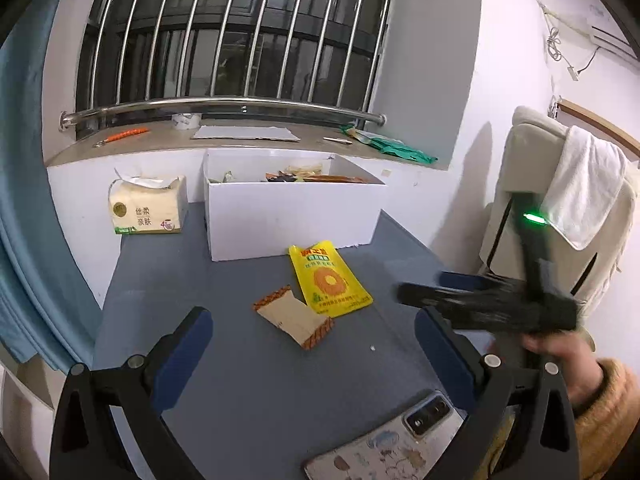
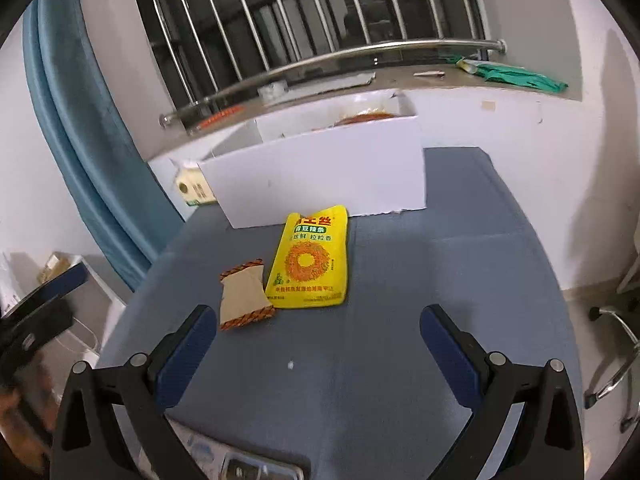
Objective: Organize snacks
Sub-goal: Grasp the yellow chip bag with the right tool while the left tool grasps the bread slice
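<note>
Blurred black streaks for the right hand-held gripper (image 1: 472, 300) in the left wrist view, phone (image 1: 384, 444) cut off at the bottom edge, white box (image 1: 292, 216) contents only half visible over its rim. Grey-blue table (image 1: 248, 360) under a barred window (image 1: 240, 36), blue curtain (image 1: 24, 200) alongside, tissue pack (image 1: 146, 208) beside the box. Yellow snack pouch (image 2: 310, 256) and tan packet (image 2: 245, 294) flat, touching, just before the box; left hand-held gripper (image 1: 314, 346) and right (image 2: 312, 342) both spread wide, holding nothing.

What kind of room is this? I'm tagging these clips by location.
Probably a room at home, perhaps a bedroom or study: a barred window with a cluttered sill, a blue curtain, and a towel-draped chair beside the grey table.
</note>
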Demonstrator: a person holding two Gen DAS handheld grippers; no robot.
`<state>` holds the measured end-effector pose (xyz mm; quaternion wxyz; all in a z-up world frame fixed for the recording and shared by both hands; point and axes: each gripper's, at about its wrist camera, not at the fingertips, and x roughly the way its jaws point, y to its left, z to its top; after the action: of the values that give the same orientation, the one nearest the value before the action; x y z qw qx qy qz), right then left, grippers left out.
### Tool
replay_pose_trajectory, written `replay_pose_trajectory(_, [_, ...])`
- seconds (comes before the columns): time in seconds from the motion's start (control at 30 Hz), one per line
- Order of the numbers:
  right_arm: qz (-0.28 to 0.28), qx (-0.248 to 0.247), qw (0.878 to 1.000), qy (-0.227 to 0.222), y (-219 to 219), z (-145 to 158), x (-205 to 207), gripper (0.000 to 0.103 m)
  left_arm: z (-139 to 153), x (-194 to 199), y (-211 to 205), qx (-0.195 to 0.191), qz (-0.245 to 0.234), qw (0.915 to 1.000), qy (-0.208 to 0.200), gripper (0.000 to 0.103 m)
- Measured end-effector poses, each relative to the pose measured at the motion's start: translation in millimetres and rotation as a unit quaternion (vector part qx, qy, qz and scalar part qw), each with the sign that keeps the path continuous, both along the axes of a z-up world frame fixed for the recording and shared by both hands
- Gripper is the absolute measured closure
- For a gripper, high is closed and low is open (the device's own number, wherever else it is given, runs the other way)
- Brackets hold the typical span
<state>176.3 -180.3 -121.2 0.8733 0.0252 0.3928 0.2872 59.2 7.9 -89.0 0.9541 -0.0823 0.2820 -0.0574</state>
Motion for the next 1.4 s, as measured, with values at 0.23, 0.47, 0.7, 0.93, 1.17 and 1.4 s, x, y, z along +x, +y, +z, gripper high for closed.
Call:
replay_pose_trajectory(0.23, [0.010, -0.051, 0.998, 0.029, 56.2, -22.6, 51.5, 0.000, -6.0, -12.5, -1.8, 0.012, -0.001, 0.9999, 0.006, 0.000])
replay_pose_trajectory(0.47, [0.000, -0.101, 0.994, 0.050, 92.2, -41.7, 93.6, 0.000, -12.8, -19.3, 3.7, 0.010, 0.008, 0.9998, 0.013, 0.000])
replay_pose_trajectory(0.7, [-0.004, -0.136, 0.987, 0.082, 109.8, -62.5, 113.1, 0.000, -17.9, -19.2, 7.5, 0.005, 0.010, 0.9997, 0.021, 0.000])
replay_pose_trajectory(0.93, [0.000, -0.126, 0.989, 0.074, 100.9, -58.5, 110.5, 0.049, -24.3, -15.2, 6.4, 0.009, 0.010, 0.9993, 0.034, 0.000])
replay_pose_trajectory(1.17, [0.012, -0.087, 0.995, 0.051, 66.6, -36.2, 94.5, 0.064, -32.3, 9.3, 2.5, 0.008, -0.011, 0.9978, 0.066, 0.000])
replay_pose_trajectory(1.4, [0.014, -0.019, 1.000, 0.016, -1.6, -5.2, 40.4, 0.102, -59.6, 81.2, -9.4, 0.029, -0.052, 0.9888, 0.137, 0.000])
